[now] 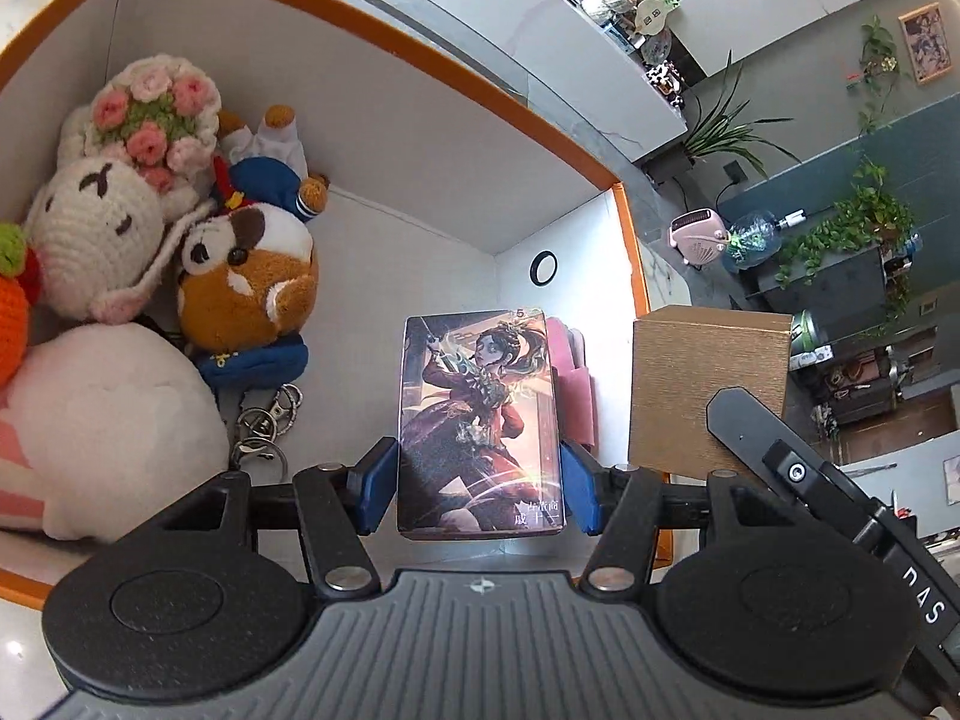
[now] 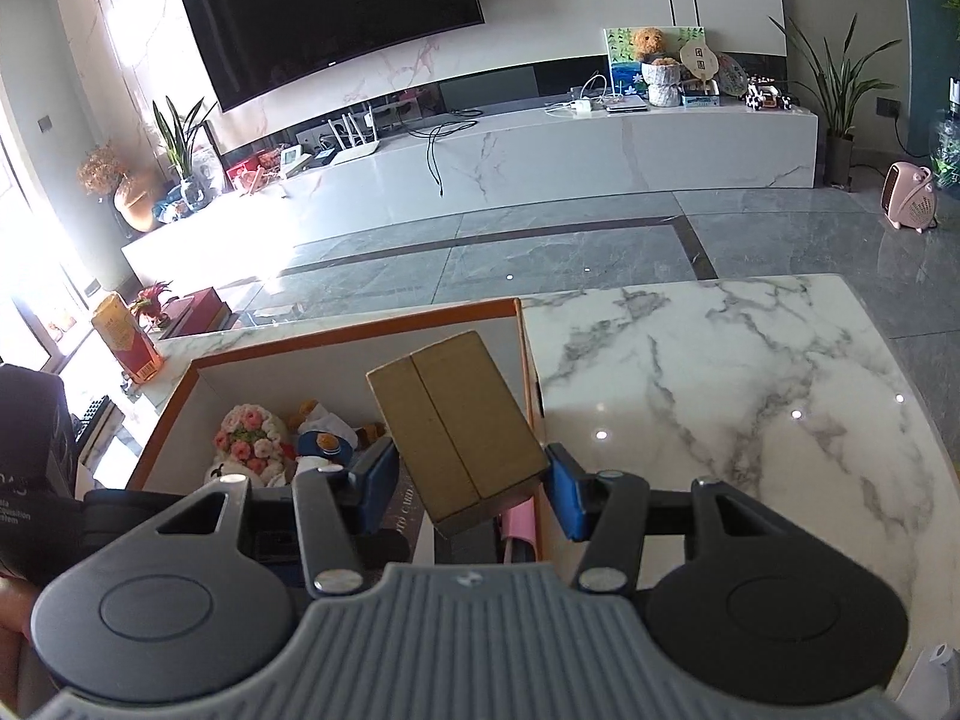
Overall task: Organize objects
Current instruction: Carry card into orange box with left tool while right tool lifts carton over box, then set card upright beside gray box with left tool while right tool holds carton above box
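My left gripper (image 1: 477, 459) is shut on an illustrated card box (image 1: 480, 420), its blue pads pressing the two long sides. It holds the box upright inside the orange-rimmed white box (image 1: 456, 69), near the right inner corner. My right gripper (image 2: 471, 480) is shut on a gold cardboard box (image 2: 456, 420), tilted above the right edge of the orange-rimmed box (image 2: 360, 324). In the left wrist view the gold box (image 1: 708, 384) hangs just right of that wall.
Plush toys fill the box's left side: a crochet rabbit (image 1: 90, 240), a flower bouquet (image 1: 153, 114), a brown dog (image 1: 246, 282) and a pink-white cushion (image 1: 102, 420), with key rings (image 1: 264, 420). A pink item (image 1: 576, 384) stands behind the card box. The marble table (image 2: 720, 390) extends right.
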